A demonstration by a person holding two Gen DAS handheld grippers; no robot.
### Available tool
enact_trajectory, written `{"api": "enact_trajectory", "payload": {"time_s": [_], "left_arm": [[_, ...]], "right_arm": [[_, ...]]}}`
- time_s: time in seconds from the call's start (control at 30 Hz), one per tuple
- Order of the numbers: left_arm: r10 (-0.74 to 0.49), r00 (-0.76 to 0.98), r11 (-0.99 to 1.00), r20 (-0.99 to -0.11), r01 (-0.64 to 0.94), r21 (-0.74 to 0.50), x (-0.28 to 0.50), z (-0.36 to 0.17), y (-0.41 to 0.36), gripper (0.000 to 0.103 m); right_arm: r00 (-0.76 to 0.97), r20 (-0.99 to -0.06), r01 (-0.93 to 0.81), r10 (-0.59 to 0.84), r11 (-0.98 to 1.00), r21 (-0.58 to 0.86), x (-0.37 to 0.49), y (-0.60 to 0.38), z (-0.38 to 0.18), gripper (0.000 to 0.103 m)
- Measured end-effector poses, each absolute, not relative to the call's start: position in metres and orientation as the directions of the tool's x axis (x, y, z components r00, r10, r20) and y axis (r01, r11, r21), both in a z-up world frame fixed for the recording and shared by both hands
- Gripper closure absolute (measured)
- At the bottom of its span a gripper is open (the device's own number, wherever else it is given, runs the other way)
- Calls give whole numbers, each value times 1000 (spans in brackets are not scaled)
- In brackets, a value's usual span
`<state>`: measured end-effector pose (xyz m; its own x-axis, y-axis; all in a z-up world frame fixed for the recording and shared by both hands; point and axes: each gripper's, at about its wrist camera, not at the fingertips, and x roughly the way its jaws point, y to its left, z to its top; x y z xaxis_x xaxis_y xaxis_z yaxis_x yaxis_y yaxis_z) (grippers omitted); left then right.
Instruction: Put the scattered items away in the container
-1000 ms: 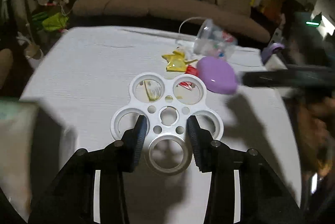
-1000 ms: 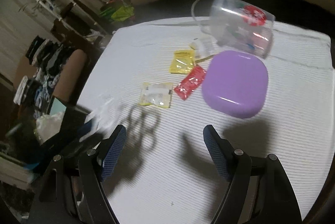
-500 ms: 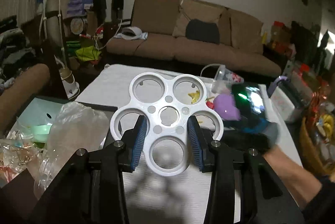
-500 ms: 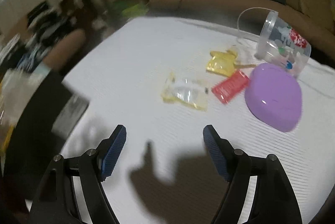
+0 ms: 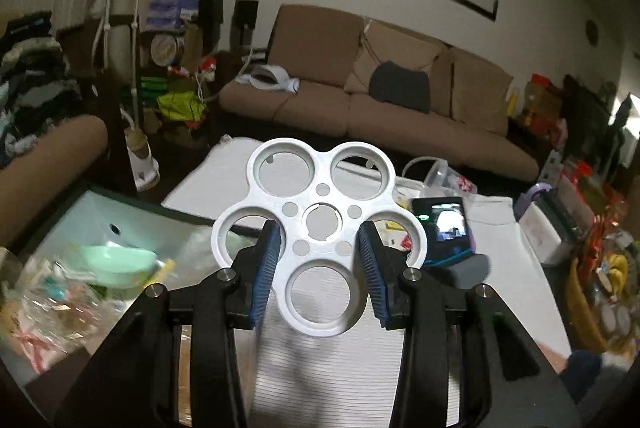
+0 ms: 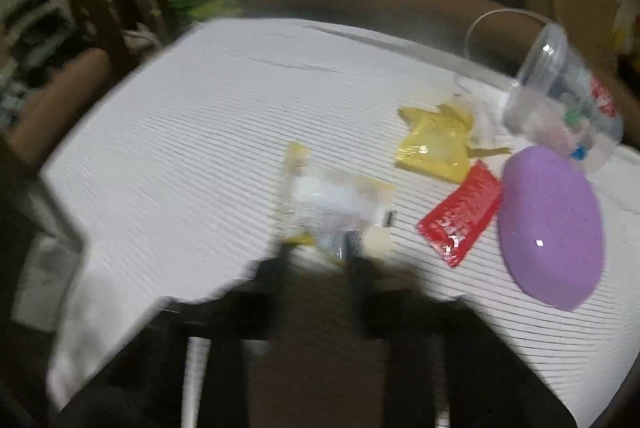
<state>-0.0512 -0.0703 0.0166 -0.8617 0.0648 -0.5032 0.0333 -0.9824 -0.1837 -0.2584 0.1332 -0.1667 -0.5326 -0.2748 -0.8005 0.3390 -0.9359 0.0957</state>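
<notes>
My left gripper (image 5: 318, 248) is shut on a white plastic ring holder (image 5: 318, 212) with several round holes and holds it in the air above the table's near left corner. In the right wrist view, blurred by motion, my right gripper (image 6: 316, 268) has its fingers close together at the near edge of a clear packet with yellow trim (image 6: 336, 208); whether it grips the packet I cannot tell. Beyond lie a yellow packet (image 6: 434, 144), a red sachet (image 6: 462, 214), a purple lid (image 6: 550, 228) and a clear plastic tub (image 6: 560, 100) tipped on its side.
The table has a white ribbed cloth (image 6: 200, 132). To the left of the table a bin (image 5: 100, 228) holds a green bowl, plastic bags and clutter. A brown sofa (image 5: 360, 100) stands behind the table. The right gripper's screen (image 5: 442, 224) shows in the left wrist view.
My left gripper lifted the white ring holder off the table and swung it left and up. My right gripper's fingers narrowed from wide open and moved forward onto the clear packet.
</notes>
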Motion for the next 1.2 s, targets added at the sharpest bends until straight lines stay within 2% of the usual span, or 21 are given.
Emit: {"api": "enact_trajectory", "payload": {"time_s": [0.07, 0.23, 0.33, 0.4, 0.5, 0.53, 0.57, 0.6, 0.63, 0.8, 0.87, 1.0, 1.1, 1.13, 1.2], "left_arm": [[49, -875, -982, -481, 47, -184, -47, 19, -75, 65], [46, -870, -977, -490, 63, -204, -50, 19, -83, 65], [29, -882, -976, -470, 77, -204, -44, 26, -88, 65], [22, -889, -971, -458, 89, -220, -41, 29, -93, 65], [32, -884, -960, -466, 103, -261, -38, 29, -97, 65], [34, -882, -958, -470, 105, -266, -38, 29, -97, 65], [37, -879, -959, -475, 101, -263, -38, 29, -93, 65], [40, -876, -964, -481, 93, -250, -38, 29, -89, 65], [38, -875, -969, -483, 86, -232, -37, 30, -84, 65], [45, -871, -976, -490, 66, -207, -45, 25, -59, 65], [48, -859, -982, -509, 54, -183, -52, 21, -51, 65], [34, -851, -990, -524, 42, -132, -55, 17, -42, 65], [25, -847, -992, -531, 44, -118, -53, 16, -45, 65], [27, -847, -992, -532, 42, -117, -51, 16, -46, 65], [20, -846, -993, -533, 46, -110, -51, 15, -49, 65]], "right_arm": [[-567, -757, 353, -325, -926, 133, -248, 148, -149, 101], [-619, -662, 350, -423, -903, 250, -214, 183, -91, 101], [-664, -605, 363, -440, -897, 253, -189, 194, -51, 101], [-659, -608, 388, -443, -893, 229, -180, 193, -28, 101], [-696, -574, 364, -432, -901, 237, -172, 195, -10, 96], [-705, -568, 353, -425, -905, 239, -172, 194, -13, 69], [-701, -581, 332, -414, -910, 249, -179, 189, -23, 19], [-697, -592, 318, -405, -914, 251, -183, 187, -31, 4], [-687, -611, 308, -393, -919, 245, -193, 181, -45, 0], [-633, -751, 282, -188, -959, 3, -252, 132, -127, 6], [-630, -764, 289, -138, -955, -65, -265, 117, -150, 6], [-644, -760, 268, -89, -957, -115, -276, 109, -176, 6], [-613, -780, 216, -125, -976, -14, -286, 127, -187, 20], [-622, -775, 198, -111, -980, -19, -286, 131, -187, 38], [-613, -780, 209, -127, -978, -5, -286, 135, -187, 47]]}}
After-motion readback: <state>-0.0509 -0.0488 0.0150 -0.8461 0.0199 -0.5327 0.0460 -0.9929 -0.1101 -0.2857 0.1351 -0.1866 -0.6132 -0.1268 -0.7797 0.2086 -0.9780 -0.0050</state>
